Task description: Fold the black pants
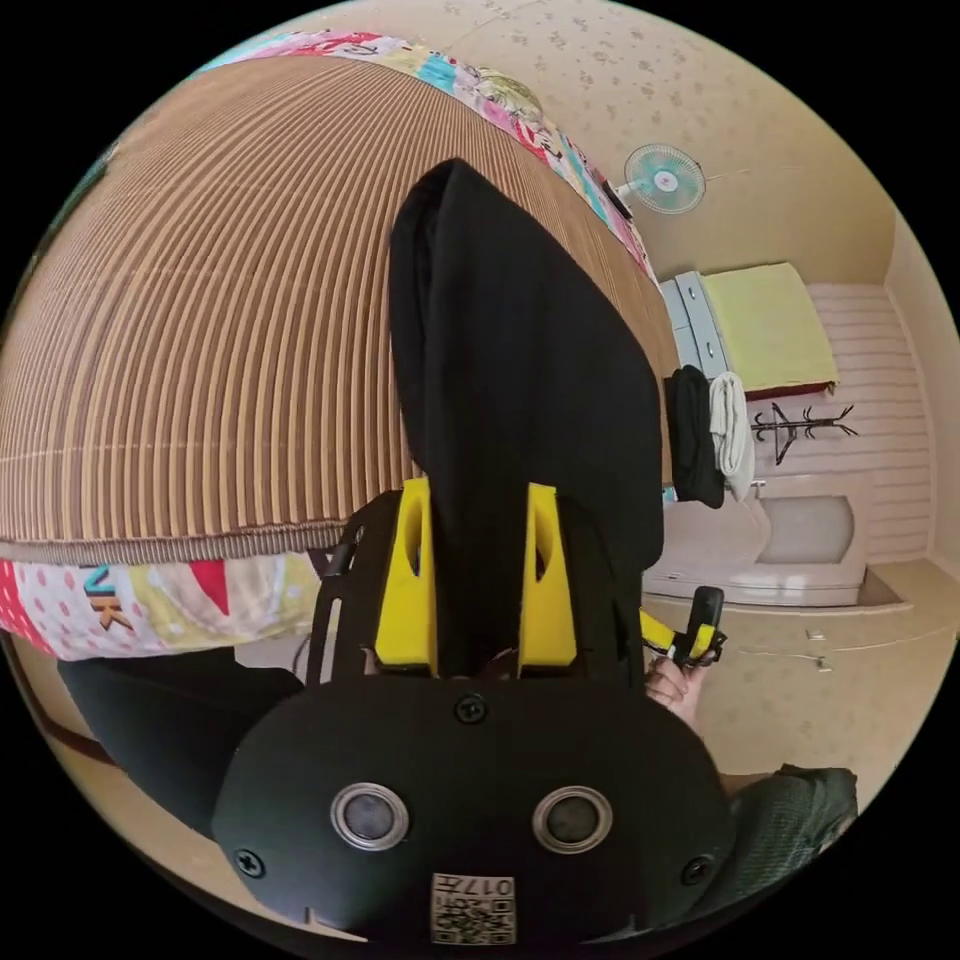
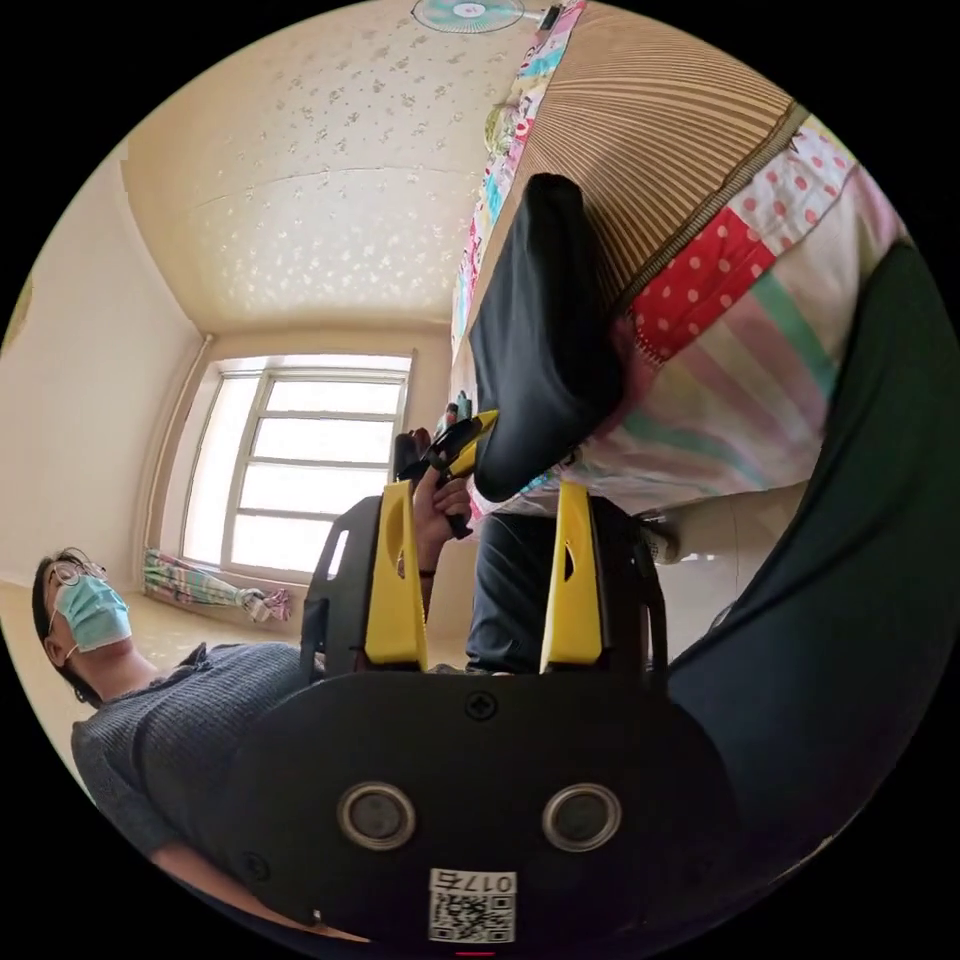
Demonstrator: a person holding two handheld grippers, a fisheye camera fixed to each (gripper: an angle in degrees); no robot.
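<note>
The black pants [image 1: 510, 350] lie folded into a long strip on a striped mat [image 1: 200, 300], their near end hanging over the bed's edge. My left gripper [image 1: 480, 492] is shut on that near end; the cloth fills the gap between its yellow jaws. In the right gripper view the pants [image 2: 540, 330] droop over the bed edge, and the left gripper [image 2: 455, 445], held in a hand, pinches their side. My right gripper [image 2: 485, 490] stands open just below the hanging end, its jaws wide apart and pressing on nothing. It also shows in the left gripper view, as the right gripper [image 1: 695, 630].
A patchwork quilt [image 1: 150, 600] covers the bed under the mat. The person [image 2: 150, 720] stands beside the bed, a dark-clad leg [image 2: 850, 600] close by. Dark and white clothes [image 1: 715, 435] hang at a cabinet. A fan [image 1: 662, 178] and a window [image 2: 300, 450] are in the room.
</note>
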